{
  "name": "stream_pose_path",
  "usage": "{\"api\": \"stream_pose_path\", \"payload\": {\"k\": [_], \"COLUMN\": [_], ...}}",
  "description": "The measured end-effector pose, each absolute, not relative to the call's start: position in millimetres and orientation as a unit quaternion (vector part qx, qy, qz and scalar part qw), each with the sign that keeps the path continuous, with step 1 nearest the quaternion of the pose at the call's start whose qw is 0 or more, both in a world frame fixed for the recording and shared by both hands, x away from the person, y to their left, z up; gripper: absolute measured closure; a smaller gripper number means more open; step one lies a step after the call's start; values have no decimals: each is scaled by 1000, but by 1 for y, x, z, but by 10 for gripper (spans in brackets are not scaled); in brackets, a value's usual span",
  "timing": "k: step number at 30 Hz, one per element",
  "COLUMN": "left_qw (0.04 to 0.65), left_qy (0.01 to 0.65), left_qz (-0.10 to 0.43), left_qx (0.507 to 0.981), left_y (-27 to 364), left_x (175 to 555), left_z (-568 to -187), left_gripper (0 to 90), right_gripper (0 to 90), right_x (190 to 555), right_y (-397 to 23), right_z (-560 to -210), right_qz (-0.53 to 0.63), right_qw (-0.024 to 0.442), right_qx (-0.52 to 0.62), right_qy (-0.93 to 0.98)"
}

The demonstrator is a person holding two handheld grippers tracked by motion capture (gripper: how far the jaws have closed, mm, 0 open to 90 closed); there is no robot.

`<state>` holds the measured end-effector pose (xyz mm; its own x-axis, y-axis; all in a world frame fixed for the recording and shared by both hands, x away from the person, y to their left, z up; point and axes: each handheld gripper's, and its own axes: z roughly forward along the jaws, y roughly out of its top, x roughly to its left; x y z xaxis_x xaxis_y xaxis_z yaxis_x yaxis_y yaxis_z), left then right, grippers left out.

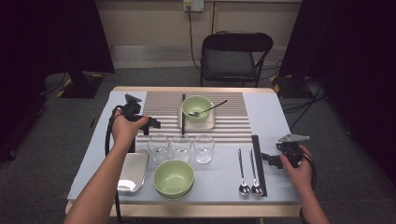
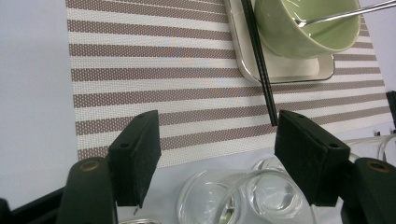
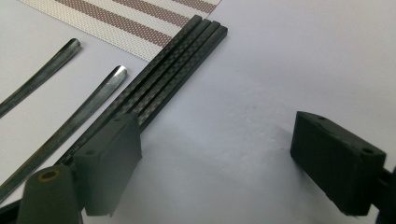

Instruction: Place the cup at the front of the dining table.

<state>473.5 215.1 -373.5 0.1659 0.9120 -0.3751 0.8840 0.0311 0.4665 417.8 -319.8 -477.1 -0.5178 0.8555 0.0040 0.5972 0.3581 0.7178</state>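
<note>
Left gripper view, glass [image 2: 243, 196] just below open left claw [image 2: 217, 154]

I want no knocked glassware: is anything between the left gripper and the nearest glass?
Nothing visible. The left gripper hangs open just above the leftmost glass, its jaws apart with only air between. The other two glasses stand to its right, out of the way.

Recording studio, black curtains [image 1: 51, 37], folding chair [image 1: 233, 56], grey carpet [image 1: 345, 154], staged table [image 1: 271, 112]
</note>
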Motion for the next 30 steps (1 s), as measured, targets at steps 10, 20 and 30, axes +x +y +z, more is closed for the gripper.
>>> {"api": "stream_pose_path", "payload": {"k": [10,20,30], "left_qw": [316,317,314], "left_qy": [640,636,633], "left_qz": [23,18,21], "left_qx": [700,704,708], "left_y": [214,219,219], "left_x": [470,465,461], "left_z": [-372,-378,-378], "left_gripper": [312,311,302], "right_gripper": [154,154,154], "right_x": [418,418,418], "right_y": [-320,-319,-319], "right_z": [-477,-477,-477], "right_qz": [341,340,339], "right_qw": [190,191,191], "right_qx": [452,453,454], "right_qy": [802,802,802]}}
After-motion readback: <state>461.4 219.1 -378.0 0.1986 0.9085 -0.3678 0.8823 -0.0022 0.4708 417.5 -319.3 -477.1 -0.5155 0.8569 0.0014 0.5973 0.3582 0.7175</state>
